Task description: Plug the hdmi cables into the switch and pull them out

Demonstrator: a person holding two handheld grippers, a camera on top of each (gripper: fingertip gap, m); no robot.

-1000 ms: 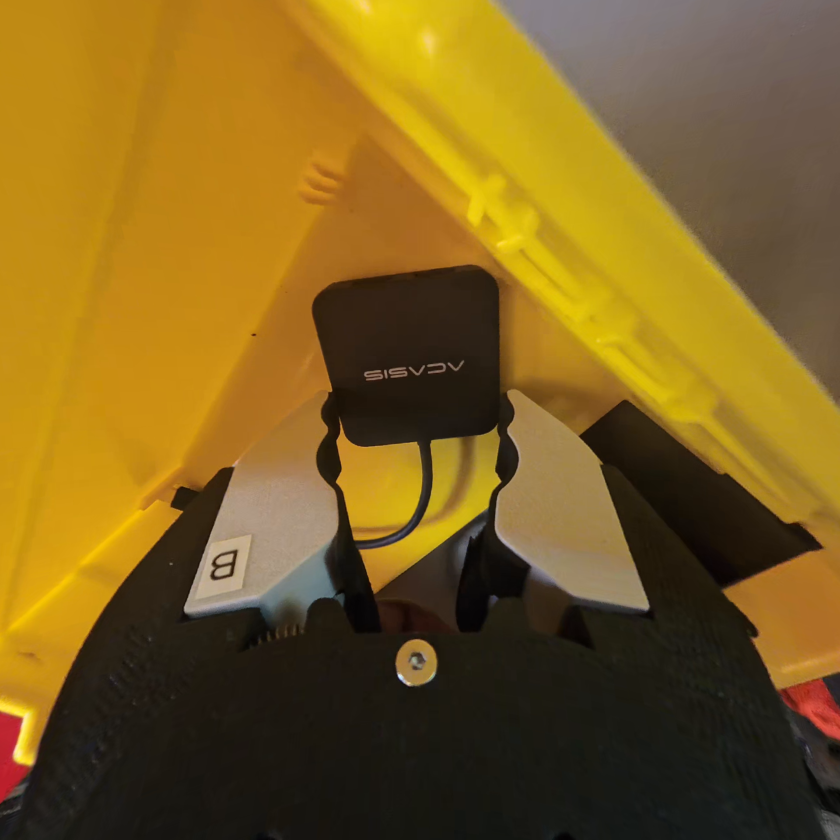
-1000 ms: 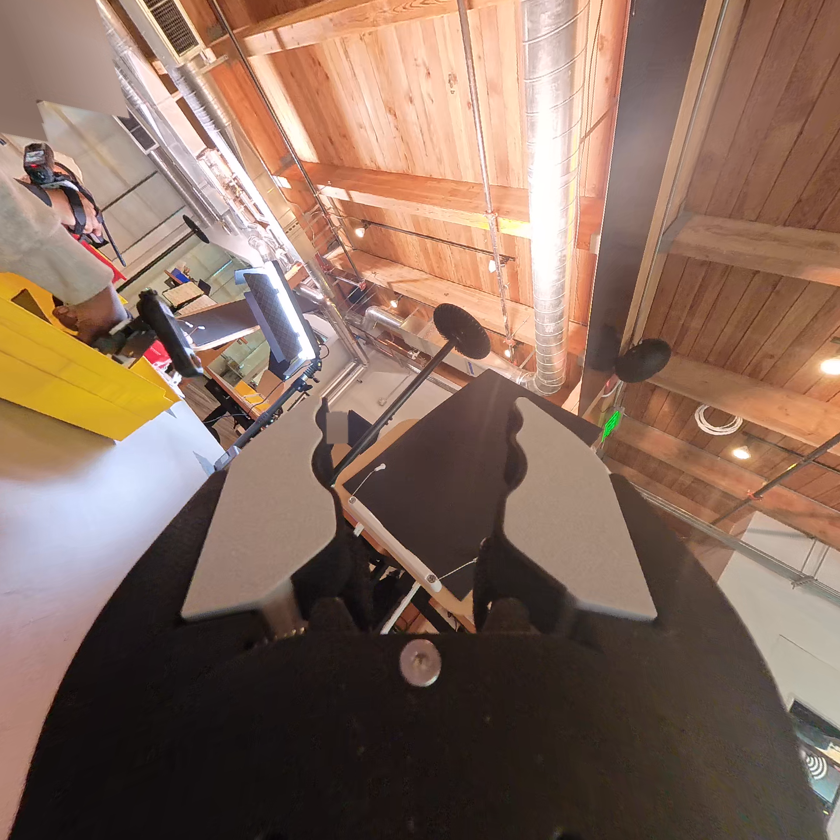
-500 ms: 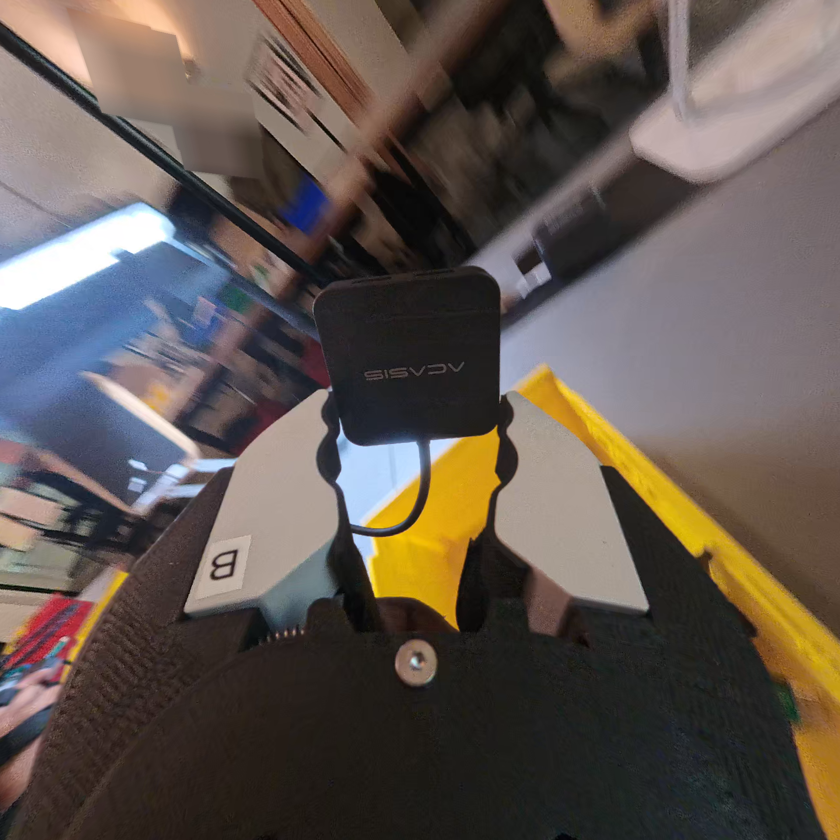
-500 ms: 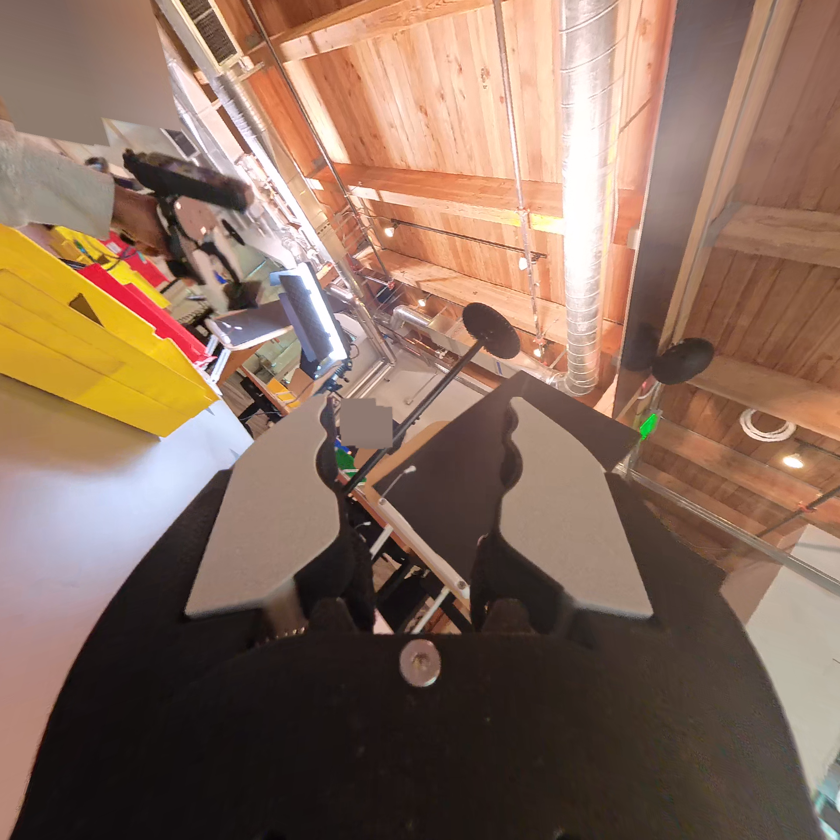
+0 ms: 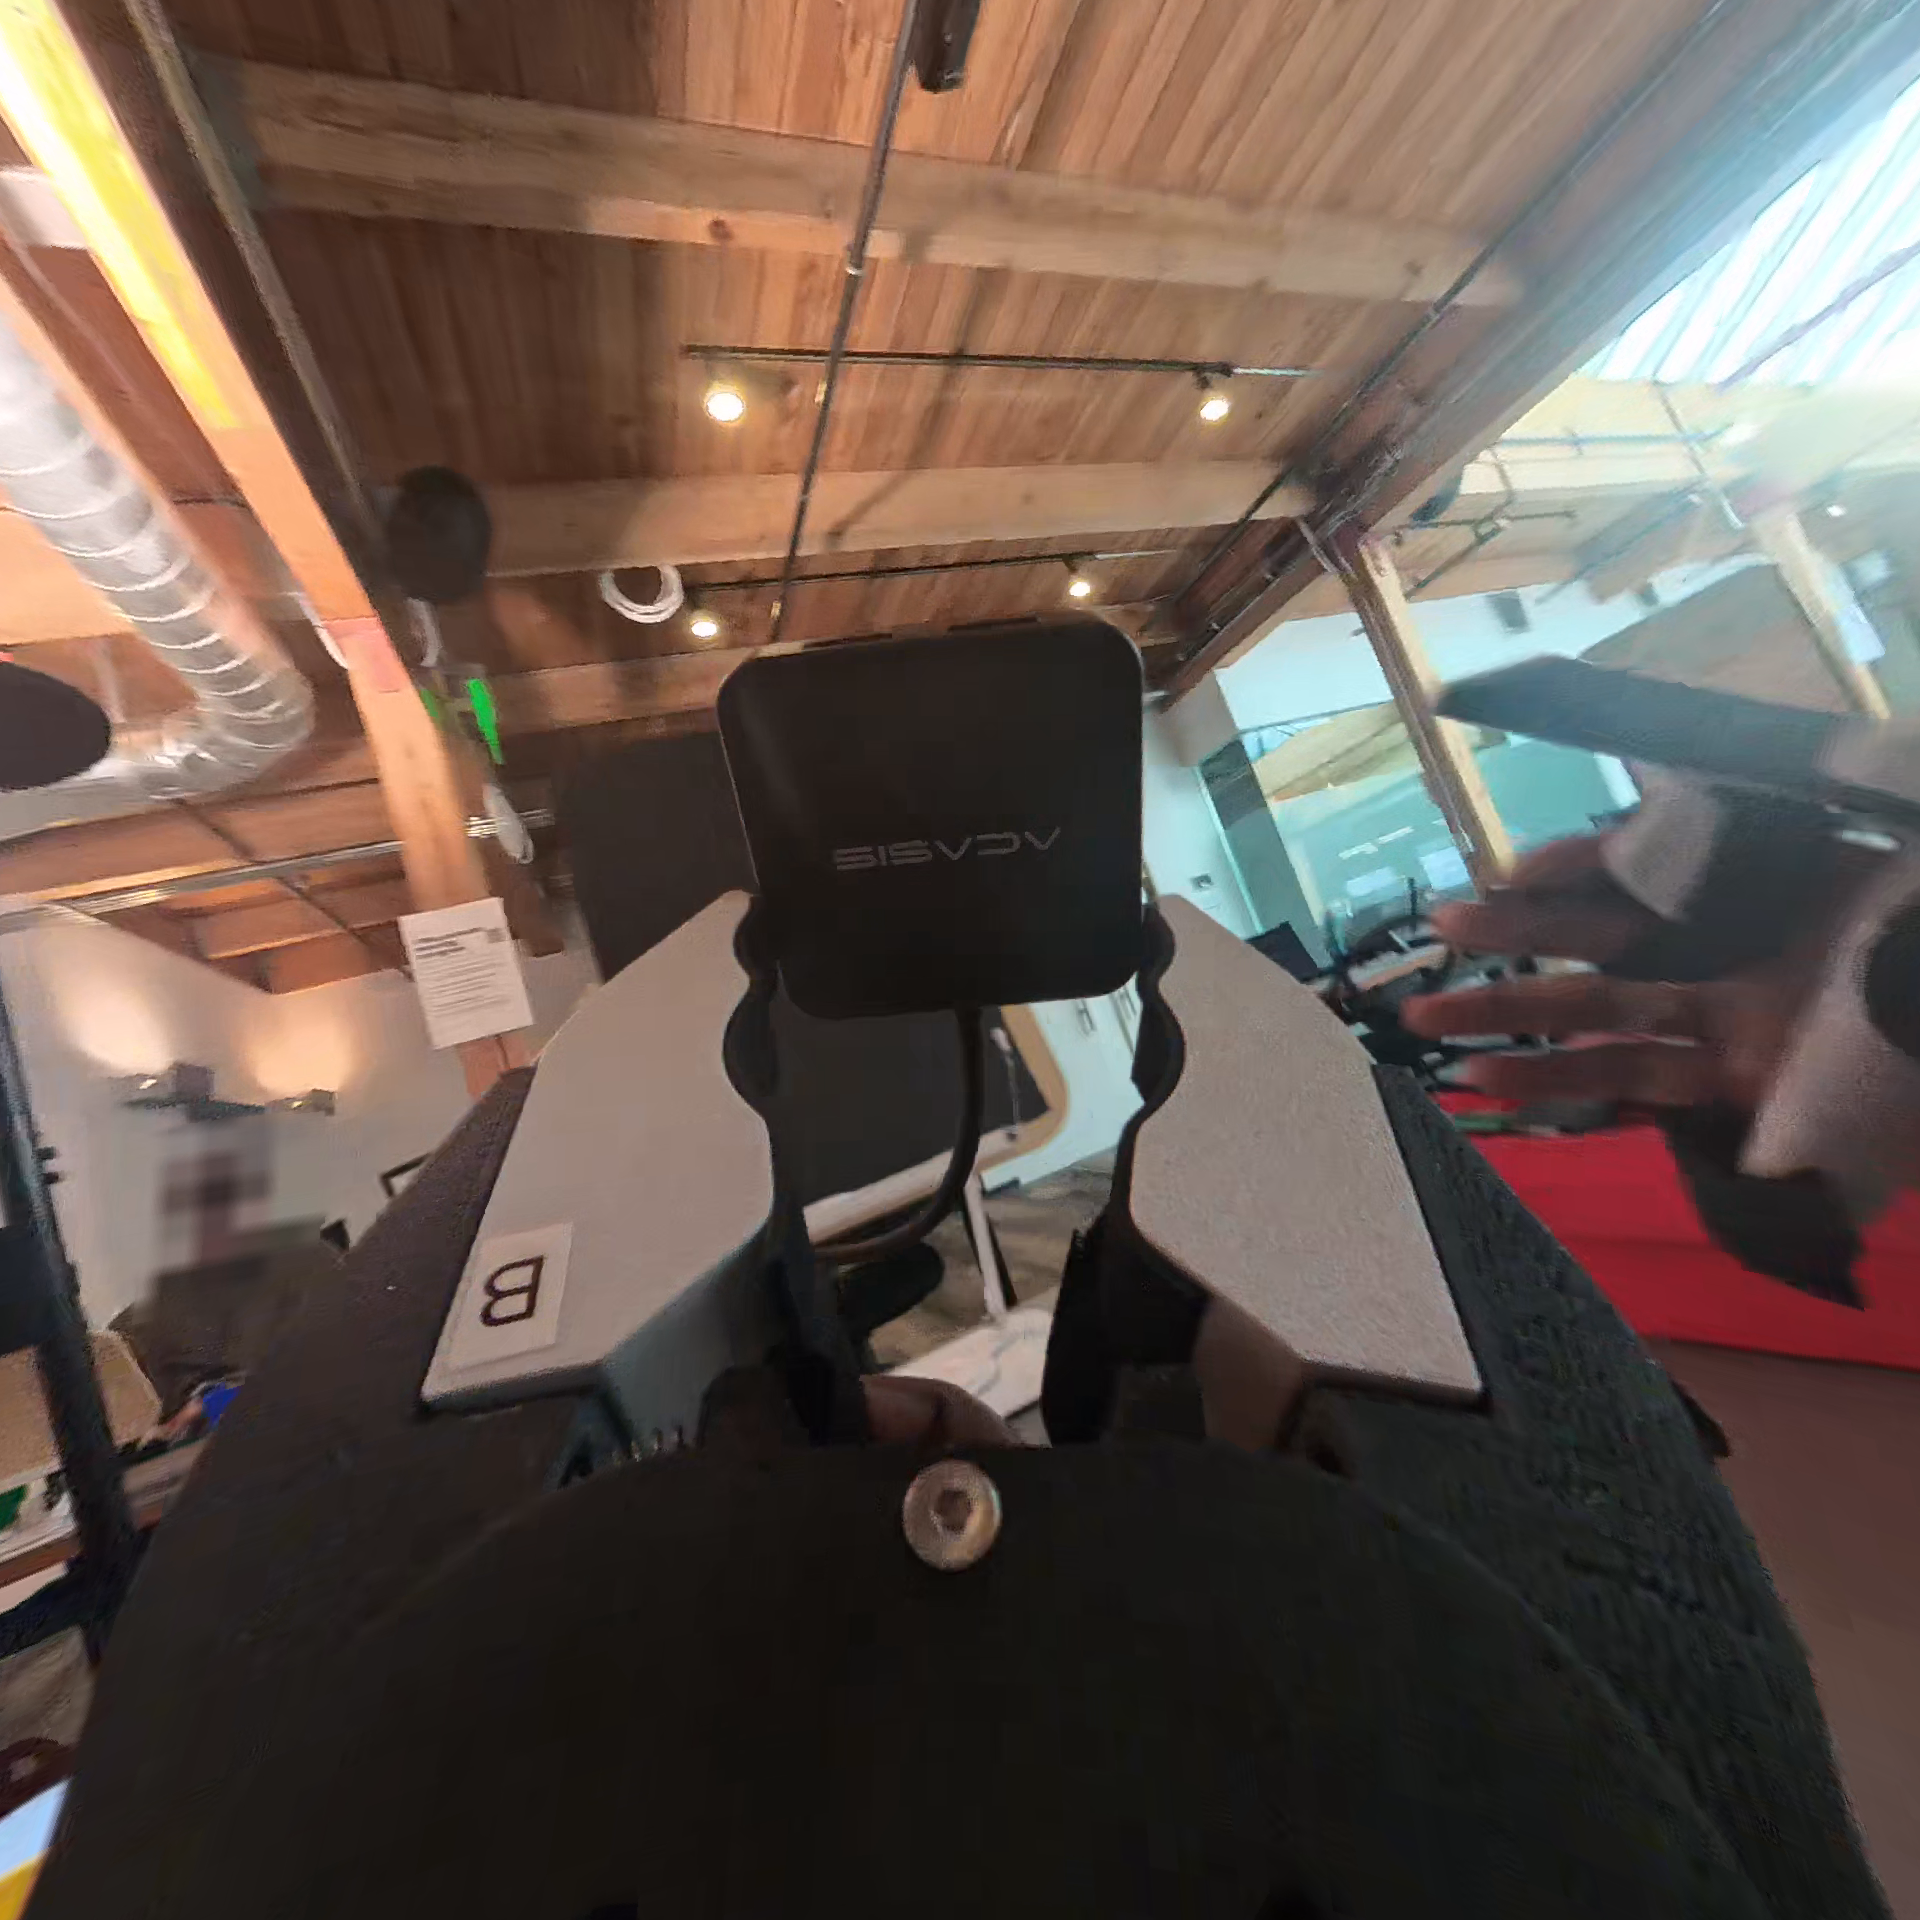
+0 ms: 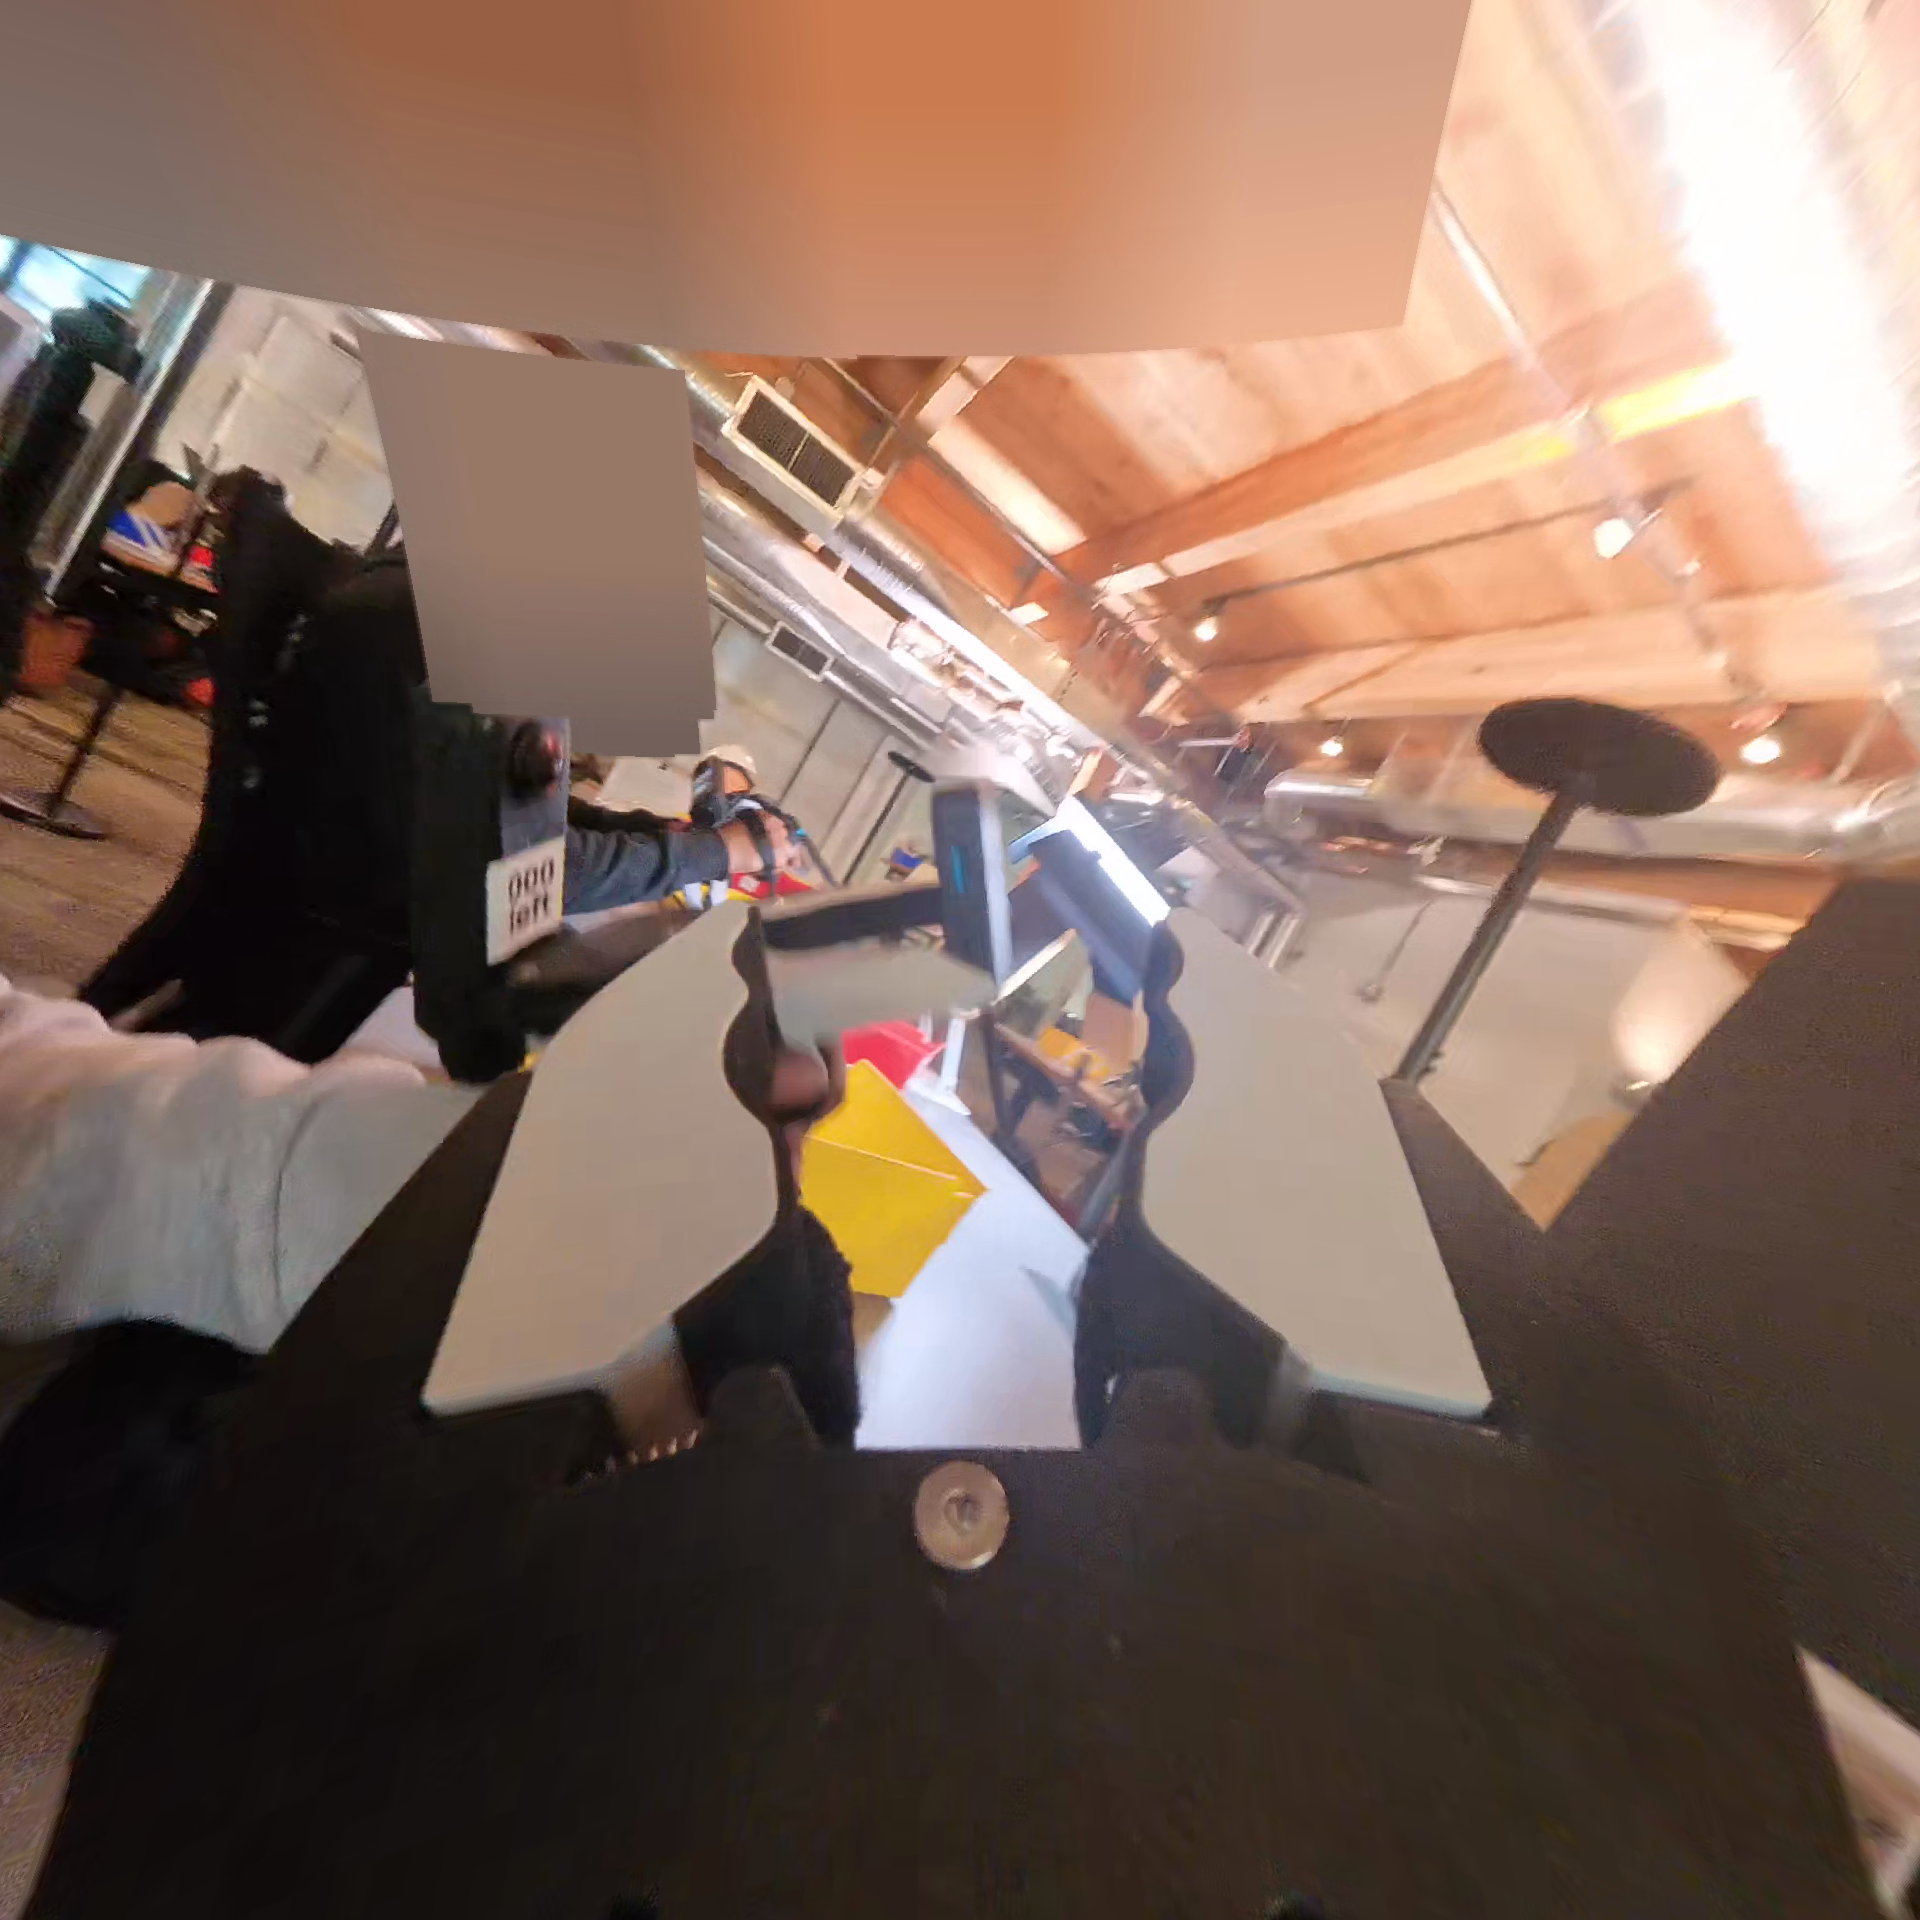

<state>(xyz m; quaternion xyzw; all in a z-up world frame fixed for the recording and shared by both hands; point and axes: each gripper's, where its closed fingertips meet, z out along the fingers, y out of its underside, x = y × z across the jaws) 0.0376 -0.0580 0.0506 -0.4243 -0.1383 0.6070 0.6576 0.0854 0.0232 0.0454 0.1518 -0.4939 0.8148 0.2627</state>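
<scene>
My left gripper [image 5: 940, 925] is shut on the black square HDMI switch [image 5: 930, 810] and holds it up in the air, pointing at the wooden ceiling. A thin black cable [image 5: 961, 1153] hangs from the switch's near edge and loops down between the fingers. My right gripper [image 6: 956, 935] is open and empty, raised and tilted towards the room. The left gripper's black body [image 6: 312, 790] shows at the left of the right wrist view. The right gripper [image 5: 1714, 914] shows blurred, held by a hand, at the right of the left wrist view. No HDMI cable plugs are in view.
A yellow bin [image 6: 883, 1174] and a red bin [image 6: 883, 1044] stand on the white table [image 6: 966, 1351], seen between the right fingers. A red bin [image 5: 1621, 1236] shows at the right of the left wrist view. A person's light sleeve [image 6: 177, 1174] is at left. Light stands and monitors stand beyond.
My left gripper has lifted the switch out of the yellow bin and swung up towards the ceiling. My right gripper has turned from the ceiling towards the left gripper and the bins.
</scene>
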